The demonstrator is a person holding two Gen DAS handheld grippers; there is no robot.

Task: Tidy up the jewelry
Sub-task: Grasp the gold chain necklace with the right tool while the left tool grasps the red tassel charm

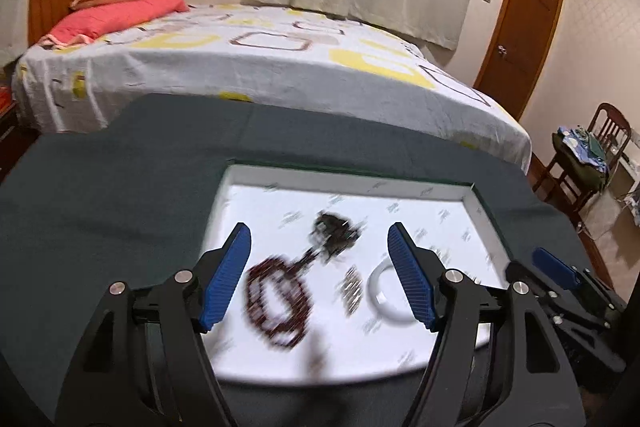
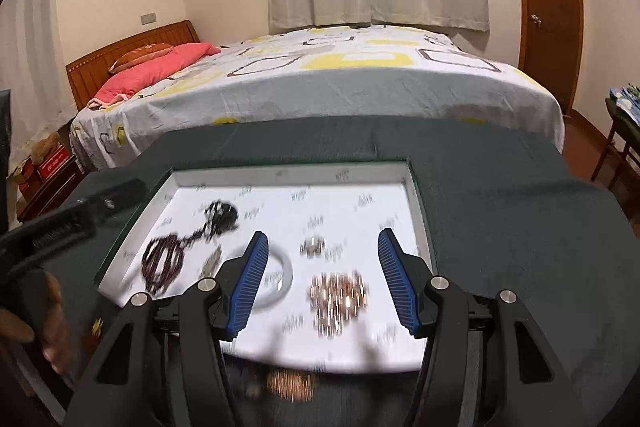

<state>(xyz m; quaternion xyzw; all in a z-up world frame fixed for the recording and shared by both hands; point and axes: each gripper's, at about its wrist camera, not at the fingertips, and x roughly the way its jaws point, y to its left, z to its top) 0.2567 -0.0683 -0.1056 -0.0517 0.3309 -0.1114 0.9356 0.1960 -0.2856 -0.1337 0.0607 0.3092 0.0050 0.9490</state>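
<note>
Left hand-held gripper [image 1: 319, 277] (jaws apart) above beaded necklace [image 1: 276, 301].

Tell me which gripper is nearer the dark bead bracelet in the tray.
Left. The left gripper hovers open right over the bracelet; the right gripper sits farther right, past the white bangle, above the gold chain pile.

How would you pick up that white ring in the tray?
Grip the white bangle by its band, coming from above, one finger inside the hole and one outside. It seems to lie flat on the tray, so its sides offer little to pinch. The far right arc looks freest; a small silvery piece lies close on its left.
</note>
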